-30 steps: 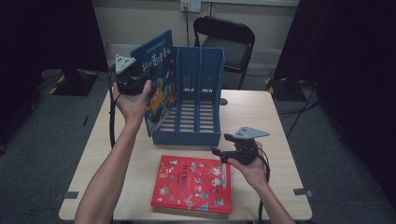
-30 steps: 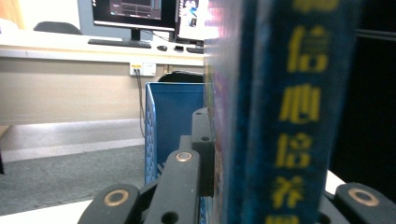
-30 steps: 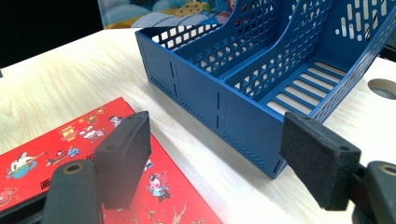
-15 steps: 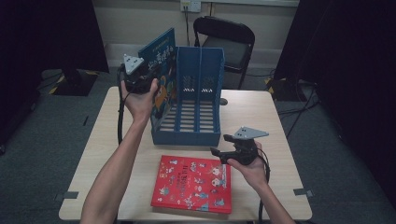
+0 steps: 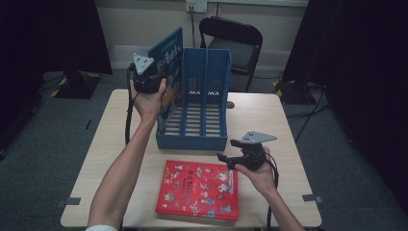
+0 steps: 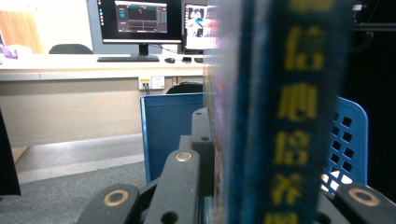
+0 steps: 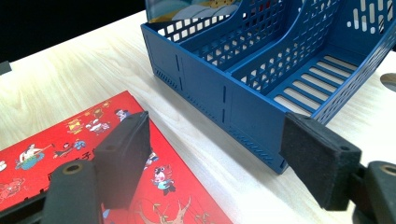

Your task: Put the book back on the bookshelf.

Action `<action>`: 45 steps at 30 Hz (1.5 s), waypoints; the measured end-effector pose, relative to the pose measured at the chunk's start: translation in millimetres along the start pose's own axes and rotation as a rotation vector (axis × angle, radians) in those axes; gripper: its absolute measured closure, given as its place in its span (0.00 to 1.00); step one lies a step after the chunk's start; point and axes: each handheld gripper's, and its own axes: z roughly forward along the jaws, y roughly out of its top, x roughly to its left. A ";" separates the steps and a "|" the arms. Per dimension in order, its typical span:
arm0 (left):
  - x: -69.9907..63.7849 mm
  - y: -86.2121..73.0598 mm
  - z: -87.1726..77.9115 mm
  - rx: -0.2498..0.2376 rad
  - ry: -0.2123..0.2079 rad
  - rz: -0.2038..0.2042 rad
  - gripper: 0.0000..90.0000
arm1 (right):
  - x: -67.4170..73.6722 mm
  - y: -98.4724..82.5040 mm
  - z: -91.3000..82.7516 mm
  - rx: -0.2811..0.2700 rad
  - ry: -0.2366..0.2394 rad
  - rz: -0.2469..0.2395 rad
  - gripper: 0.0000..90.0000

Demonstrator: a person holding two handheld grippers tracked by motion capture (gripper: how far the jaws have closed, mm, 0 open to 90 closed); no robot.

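The left claw (image 5: pixel 155 77) is clenched on a blue book (image 5: pixel 169 57), holding it upright by its edge above the left side of the blue file rack (image 5: pixel 195 137). In the left gripper view the book's spine (image 6: pixel 289 116) with its yellow characters stands right between the black jaws, and the rack's blue wall (image 6: pixel 168 126) rises just behind it. The book's lower part sits at the rack's left compartment, close against the left wall; whether it touches the slatted bottom cannot be told.

The right claw (image 5: pixel 230 153) hovers low over the tabletop (image 5: pixel 269 115), released, its pads apart with nothing between them. In the right gripper view it points at the rack's front corner (image 7: pixel 261 140), with a red book (image 7: pixel 70 135) lying flat just beside it under the left pad.

The red book (image 5: pixel 199 189) lies on the tabletop in front of the rack, close to it but apart. A black folding chair (image 5: pixel 235 41) stands behind the tabletop, beyond the rack. Nothing blocks the rack's open top.
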 end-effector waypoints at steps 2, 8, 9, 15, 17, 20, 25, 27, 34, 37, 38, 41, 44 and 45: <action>1.7 -3.3 1.2 0.000 -0.006 -0.007 0.93 | -1.1 -0.7 0.8 0.004 0.002 0.003 0.27; 2.7 -24.7 3.0 0.012 -0.016 0.001 0.93 | -2.7 -4.6 3.8 0.017 0.005 0.004 0.27; 3.2 -28.0 3.1 0.021 -0.018 0.006 0.93 | -2.7 -5.0 4.1 0.022 0.004 0.006 0.27; 3.7 -46.0 3.0 0.043 -0.028 -0.001 0.92 | -0.9 -5.4 7.3 0.035 0.012 -0.001 0.27; 4.5 -49.8 2.3 0.049 -0.032 -0.006 0.92 | -0.6 -5.7 8.4 0.037 0.015 -0.003 0.27; 4.1 -53.2 -1.6 0.044 -0.037 0.006 0.92 | -1.2 -6.3 8.9 0.041 0.016 -0.002 0.27; 3.6 -58.2 -10.4 0.051 -0.047 0.010 0.91 | -1.2 -7.8 10.8 0.053 0.013 -0.003 0.27; 2.7 -59.4 -14.7 0.063 -0.053 0.013 0.91 | -1.3 -8.7 11.7 0.059 0.017 -0.002 0.27; 5.3 -58.6 -23.0 0.106 -0.082 0.012 0.88 | 1.3 -9.1 14.5 0.077 0.023 -0.009 0.27; 5.2 -56.8 -24.3 0.121 -0.095 0.022 0.87 | 1.5 -9.5 14.9 0.078 0.025 -0.012 0.27; 5.6 -56.3 -24.8 0.126 -0.099 0.018 0.87 | 1.5 -9.4 14.6 0.079 0.023 -0.013 0.27; 8.8 -53.4 -26.9 0.146 -0.131 0.007 0.84 | 1.4 -9.2 13.8 0.076 0.021 -0.011 0.27; 10.6 -49.6 -29.5 0.168 -0.146 -0.005 0.78 | 1.4 -9.4 14.2 0.078 0.020 -0.011 0.27; 10.5 -47.7 -30.3 0.179 -0.140 -0.008 0.76 | 1.6 -9.5 14.6 0.079 0.021 -0.012 0.27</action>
